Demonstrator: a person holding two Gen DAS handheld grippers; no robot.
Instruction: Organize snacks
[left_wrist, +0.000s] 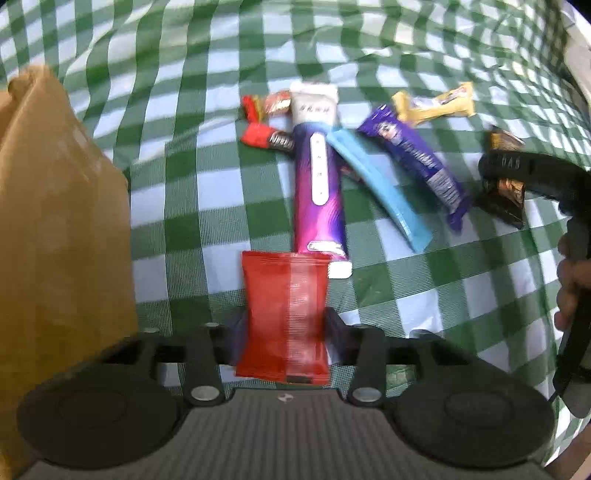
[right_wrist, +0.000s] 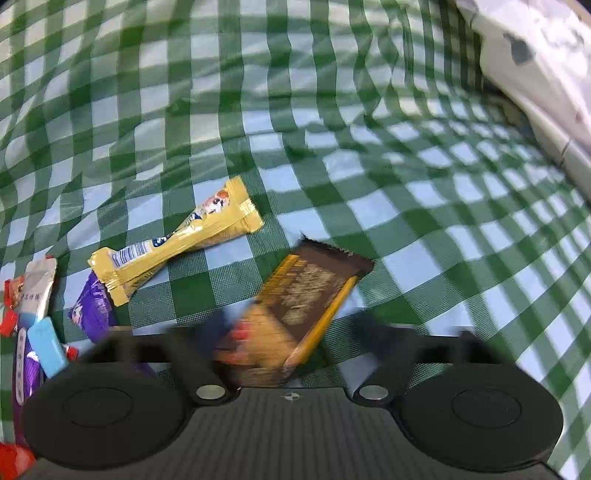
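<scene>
A flat red snack packet (left_wrist: 284, 295) lies on the green checked cloth (left_wrist: 184, 184) between the fingers of my left gripper (left_wrist: 286, 321), and both pads press its sides. In the right wrist view a brown and gold snack packet (right_wrist: 306, 295) lies tilted between the blurred fingers of my right gripper (right_wrist: 291, 328), which looks shut on it. The left wrist view shows that right gripper (left_wrist: 517, 170) at the far right, across the same brown packet (left_wrist: 511, 192), with a person's hand (left_wrist: 569, 288) on its handle.
A brown paper bag (left_wrist: 55, 221) stands at the left. Beyond the red packet lie a long purple tube pack (left_wrist: 319, 184), a light blue bar (left_wrist: 380, 188), a purple bar (left_wrist: 417, 158), a yellow packet (right_wrist: 177, 243) and small red sweets (left_wrist: 266, 136). A white padded edge (right_wrist: 535, 85) borders the cloth at the right.
</scene>
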